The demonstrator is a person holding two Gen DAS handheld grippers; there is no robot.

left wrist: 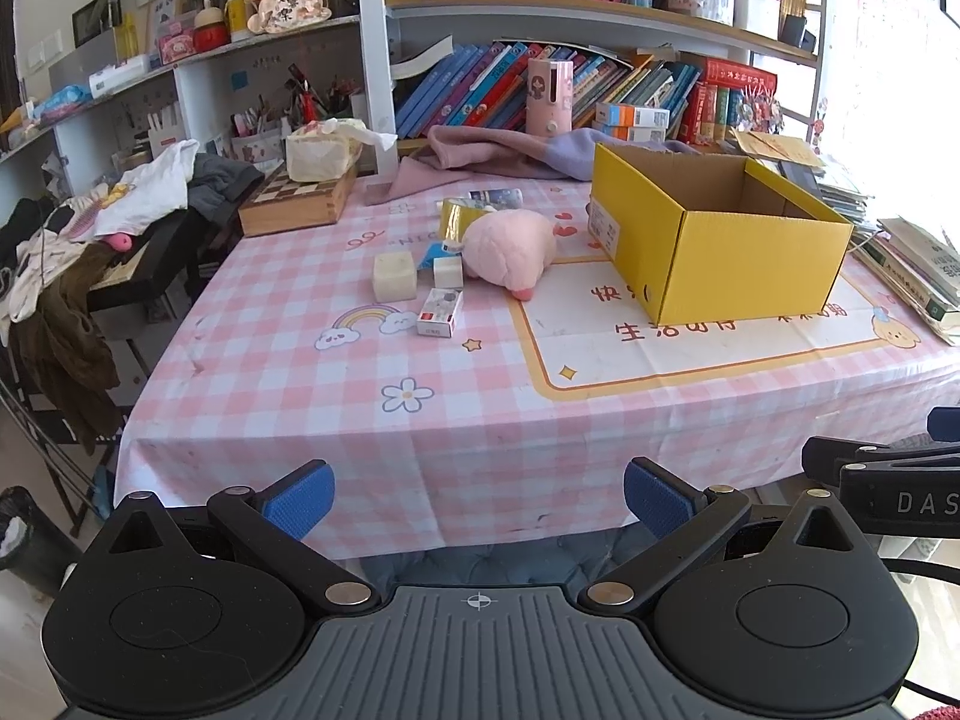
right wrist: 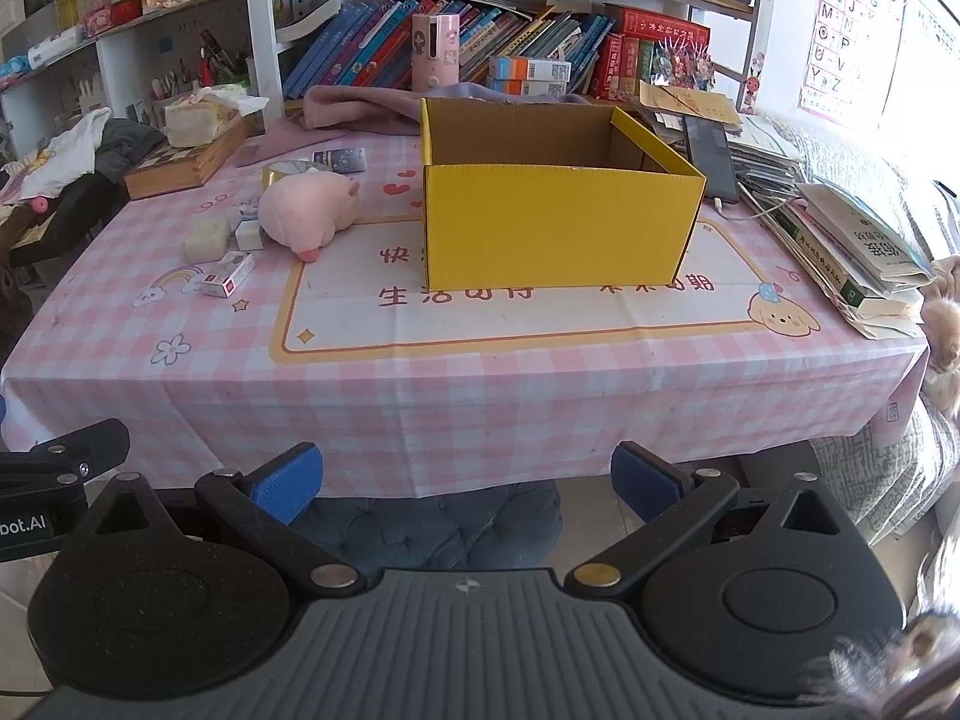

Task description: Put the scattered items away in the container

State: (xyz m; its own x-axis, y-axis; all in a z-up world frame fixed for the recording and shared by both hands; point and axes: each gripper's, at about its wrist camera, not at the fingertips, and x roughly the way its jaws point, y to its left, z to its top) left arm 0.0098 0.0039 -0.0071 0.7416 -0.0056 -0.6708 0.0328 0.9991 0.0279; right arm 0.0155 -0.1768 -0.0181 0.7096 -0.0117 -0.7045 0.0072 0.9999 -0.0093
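Observation:
An open yellow cardboard box (left wrist: 714, 240) (right wrist: 558, 222) stands on the pink checked tablecloth, with nothing visible inside. Left of it lies a pink plush toy (left wrist: 507, 246) (right wrist: 306, 210). Around the toy lie a cream cube (left wrist: 394, 276) (right wrist: 206, 238), a small white block (left wrist: 447, 271) (right wrist: 249, 235), a red-and-white carton (left wrist: 440, 312) (right wrist: 229, 277), a yellow tape roll (left wrist: 459, 217) (right wrist: 281, 171) and a dark card pack (left wrist: 495, 198) (right wrist: 340, 159). My left gripper (left wrist: 478, 498) and right gripper (right wrist: 467, 480) hover open before the table's front edge, holding nothing.
A wooden chess box (left wrist: 294, 198) with a tissue pack sits at the back left. Pink cloth (left wrist: 480, 147) lies along the back under bookshelves. Stacked books and a phone (right wrist: 840, 222) crowd the right edge. Clothes hang over a chair (left wrist: 90, 252) at left.

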